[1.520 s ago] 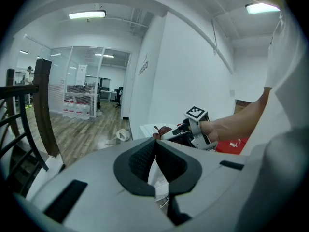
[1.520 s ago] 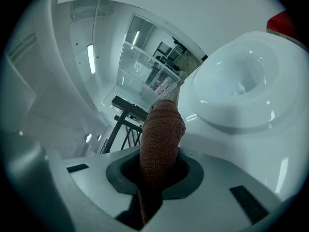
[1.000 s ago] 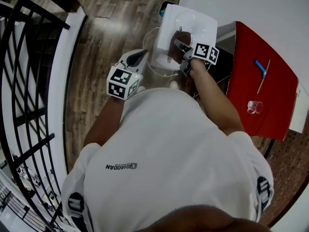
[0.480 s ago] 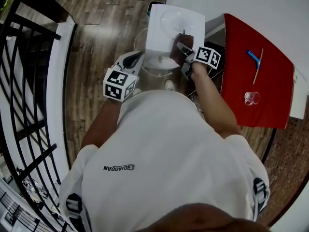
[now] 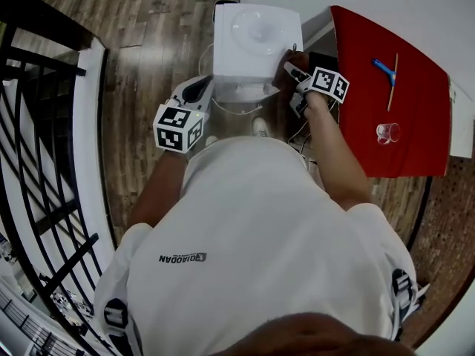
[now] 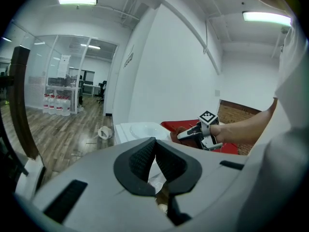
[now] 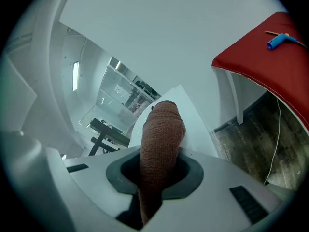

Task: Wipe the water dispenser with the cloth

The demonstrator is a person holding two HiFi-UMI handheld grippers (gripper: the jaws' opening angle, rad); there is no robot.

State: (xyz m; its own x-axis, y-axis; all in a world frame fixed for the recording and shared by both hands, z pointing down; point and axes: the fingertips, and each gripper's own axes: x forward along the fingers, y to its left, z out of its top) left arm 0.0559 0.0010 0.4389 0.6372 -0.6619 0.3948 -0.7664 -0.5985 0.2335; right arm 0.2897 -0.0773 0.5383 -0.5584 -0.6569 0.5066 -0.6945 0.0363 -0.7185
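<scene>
The water dispenser (image 5: 256, 47) stands on the floor (image 5: 148, 43) before the person, with the counter (image 5: 364, 117) just to its right. The right tongs (image 5: 292, 68) hold the cloth (image 7: 161, 129) against the dispenser's right edge. The left tongs (image 5: 202, 87) sit near its front left corner. On the counter, a glass (image 5: 387, 133) lies nearer the person than a tool (image 5: 384, 68). A railing (image 5: 44, 139) runs far left.

Cloth (image 7: 161, 144): rough brown knit. Water dispenser (image 5: 256, 47): smooth glossy wht plastic. Floor (image 5: 145, 73): wood planks w/ sheen.

Dark wood-plank floor (image 5: 141, 58); black railing (image 5: 37, 10) left; white wall (image 5: 386, 6); red-topped table (image 5: 364, 87) right; ceiling strip lights (image 6: 77, 1).
</scene>
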